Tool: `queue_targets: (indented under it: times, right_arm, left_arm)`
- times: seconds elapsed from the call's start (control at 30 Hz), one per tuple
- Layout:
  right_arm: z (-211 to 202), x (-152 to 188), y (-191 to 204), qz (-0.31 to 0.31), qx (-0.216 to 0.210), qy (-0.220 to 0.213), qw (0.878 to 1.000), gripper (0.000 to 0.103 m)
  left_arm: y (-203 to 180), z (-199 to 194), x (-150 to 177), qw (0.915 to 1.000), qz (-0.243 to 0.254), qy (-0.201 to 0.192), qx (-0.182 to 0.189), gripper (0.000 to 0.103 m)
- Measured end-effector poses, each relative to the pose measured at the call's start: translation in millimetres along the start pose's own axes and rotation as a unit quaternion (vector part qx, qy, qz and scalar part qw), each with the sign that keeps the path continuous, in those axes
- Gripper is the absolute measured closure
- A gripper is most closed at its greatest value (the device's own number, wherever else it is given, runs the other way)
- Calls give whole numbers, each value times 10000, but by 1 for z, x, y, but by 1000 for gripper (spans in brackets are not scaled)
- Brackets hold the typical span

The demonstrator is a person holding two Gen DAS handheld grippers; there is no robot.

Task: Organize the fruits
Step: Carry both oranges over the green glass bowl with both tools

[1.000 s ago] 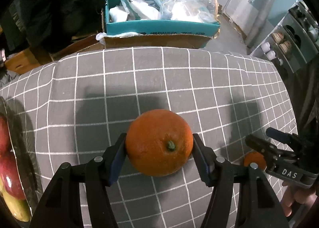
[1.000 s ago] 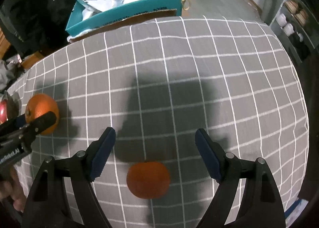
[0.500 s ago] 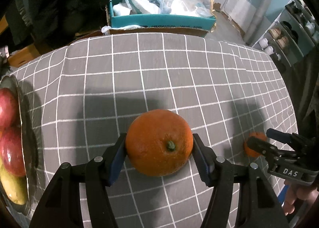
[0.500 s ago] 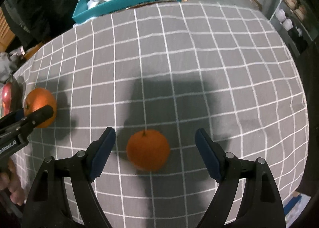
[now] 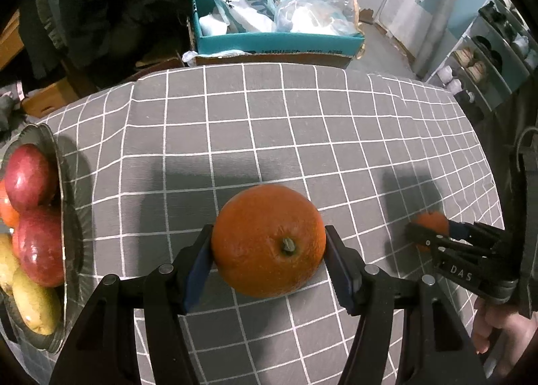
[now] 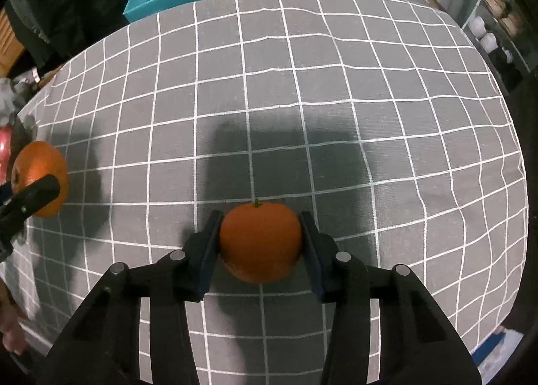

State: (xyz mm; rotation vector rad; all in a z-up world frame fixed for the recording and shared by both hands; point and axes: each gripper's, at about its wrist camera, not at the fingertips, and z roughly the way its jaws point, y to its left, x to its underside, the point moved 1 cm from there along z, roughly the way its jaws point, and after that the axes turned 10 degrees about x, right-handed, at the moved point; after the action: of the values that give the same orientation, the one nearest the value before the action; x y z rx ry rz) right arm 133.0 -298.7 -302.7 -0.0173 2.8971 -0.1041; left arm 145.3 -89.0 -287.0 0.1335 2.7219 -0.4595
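**An orange in each gripper, fruit bowl to the far left**

Your left gripper (image 5: 269, 250) was clamped on the large orange (image 5: 269, 240), its pads pressed against both sides, stem facing the camera. Your right gripper (image 6: 259, 243) was squeezed around the smaller mandarin (image 6: 260, 242), above the grey checked tablecloth (image 6: 302, 82). Far to the left of your left gripper sat the dark fruit bowl (image 5: 69, 216), holding red apples (image 5: 28, 176) and yellow fruit (image 5: 33, 304). Ahead, beyond the table edge, the teal box (image 5: 279, 43) held white plastic bags (image 5: 316, 16).
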Motion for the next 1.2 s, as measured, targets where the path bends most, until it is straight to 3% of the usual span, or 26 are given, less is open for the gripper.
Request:
queue_targets:
  times: [0.77,1.2]
  right_arm:
    - [-110,-8,20,-212,62,-1155,9931,60]
    - [-169,-21,64,-503,-287,-1801,9819,60]
  left_arm:
    - [1,-96,4,9970,90,-759,-122,39]
    - [14,-162,9,9902,100,-1344,-358,39]
